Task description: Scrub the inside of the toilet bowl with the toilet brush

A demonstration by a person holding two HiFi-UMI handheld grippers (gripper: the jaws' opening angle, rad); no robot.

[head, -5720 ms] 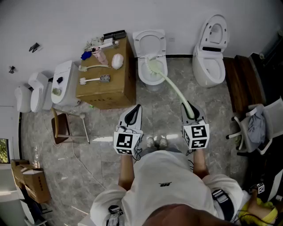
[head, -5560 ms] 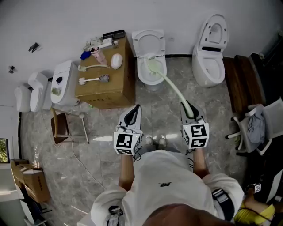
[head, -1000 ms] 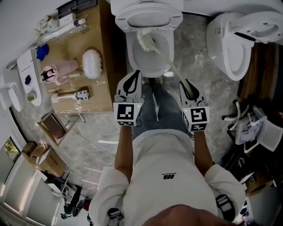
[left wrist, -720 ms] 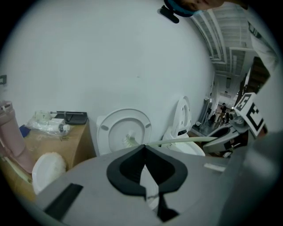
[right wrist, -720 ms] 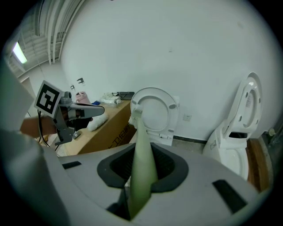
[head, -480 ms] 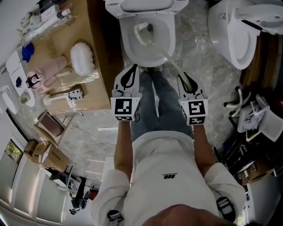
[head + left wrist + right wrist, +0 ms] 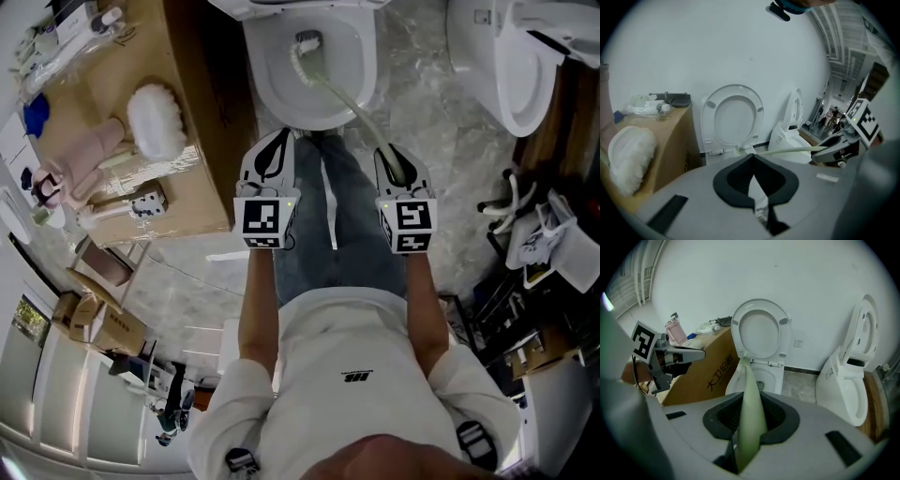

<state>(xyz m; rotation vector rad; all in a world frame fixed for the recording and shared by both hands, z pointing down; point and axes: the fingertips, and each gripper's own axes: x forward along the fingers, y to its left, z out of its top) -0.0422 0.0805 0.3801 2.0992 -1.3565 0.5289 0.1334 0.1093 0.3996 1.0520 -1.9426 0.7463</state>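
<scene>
Clamped in the right tool (image 7: 388, 153), the pale-green toilet brush (image 7: 338, 97) slants forward-left, head inside the toilet bowl (image 7: 272, 84) ahead; the left tool (image 7: 279, 140) is closed, empty.

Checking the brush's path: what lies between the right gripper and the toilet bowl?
Only the toilet brush handle, clamped in the right gripper, reaching over bare floor into the toilet bowl; the head view shows it.

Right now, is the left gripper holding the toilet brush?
No, the left gripper has its jaws together on nothing, while the toilet brush is clamped by its green handle in the right gripper.
</scene>
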